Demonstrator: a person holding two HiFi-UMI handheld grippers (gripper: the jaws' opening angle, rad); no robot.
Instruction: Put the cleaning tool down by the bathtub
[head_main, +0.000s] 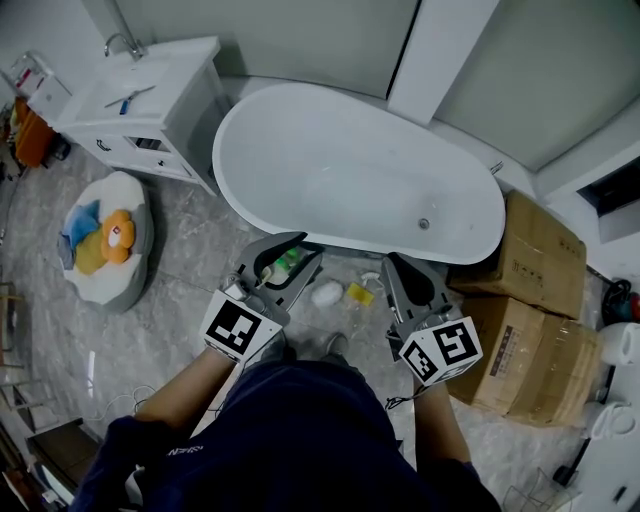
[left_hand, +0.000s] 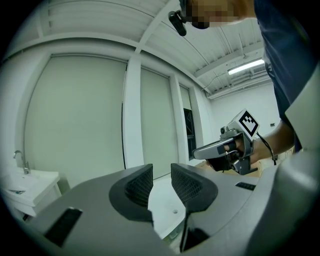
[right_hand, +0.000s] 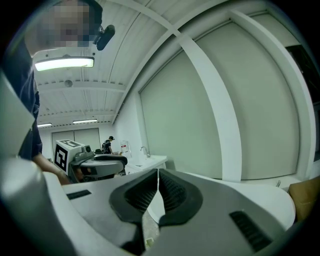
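Note:
The white oval bathtub (head_main: 350, 170) lies ahead of me. On the floor by its near side rest a white rounded pad (head_main: 327, 293), a small yellow piece (head_main: 360, 293) and a green bottle (head_main: 288, 262); which of them is the cleaning tool I cannot tell. My left gripper (head_main: 308, 248) (left_hand: 161, 182) hovers above the bottle, jaws a little apart, with only the tub showing through the gap. My right gripper (head_main: 395, 262) (right_hand: 158, 187) hangs just right of the yellow piece, its pads meeting at the tips with nothing between them. Neither gripper holds anything.
A white vanity with a sink (head_main: 140, 100) stands left of the tub. A round cushion with a plush toy (head_main: 105, 240) lies on the tiled floor at the left. Cardboard boxes (head_main: 530, 300) are stacked close on the right. A white pillar (head_main: 440, 50) rises behind the tub.

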